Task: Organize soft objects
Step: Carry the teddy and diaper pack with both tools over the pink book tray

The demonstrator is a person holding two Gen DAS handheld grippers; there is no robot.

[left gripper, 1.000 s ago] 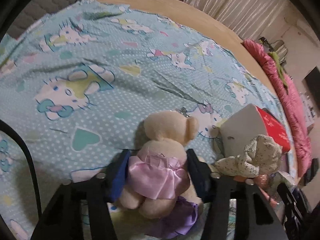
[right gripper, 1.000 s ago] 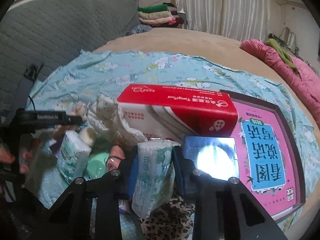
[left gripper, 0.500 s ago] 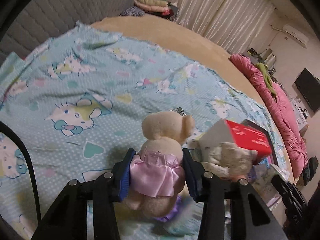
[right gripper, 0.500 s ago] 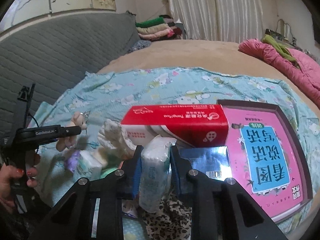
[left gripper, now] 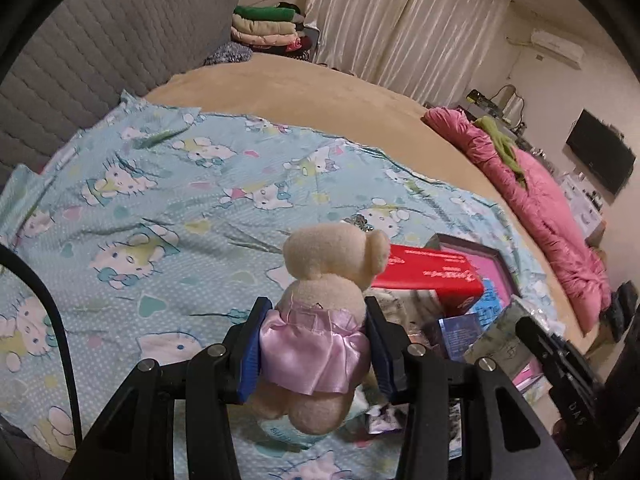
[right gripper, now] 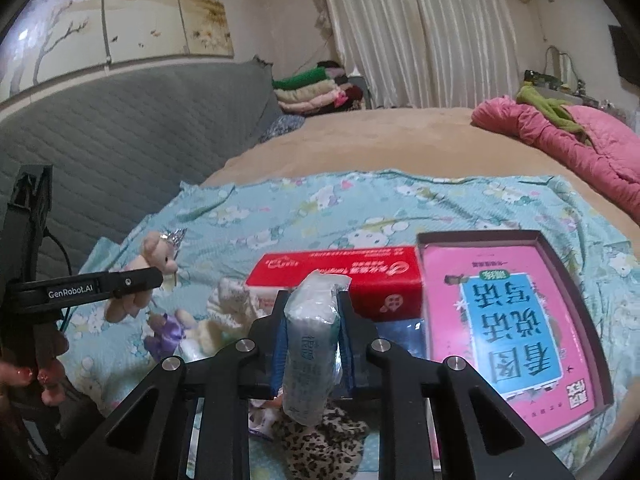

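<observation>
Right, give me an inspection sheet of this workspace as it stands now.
Surface: cartoon-cat sheet spread over a tan bed.
Job's things: teddy bear in a pink skirt; tissue pack.
Clutter: red box, pink book, leopard-print cloth, purple toy.
Grippers: left gripper shut on teddy bear; right gripper shut on tissue pack.
Cables: black cable at the left edge.
Surroundings: grey headboard, curtains, pink quilt, folded clothes.

Black left claw (left gripper: 314,344) with blue pads, silver screws, white "GenRobot.AI" lettering; red-painted fingernails.
</observation>
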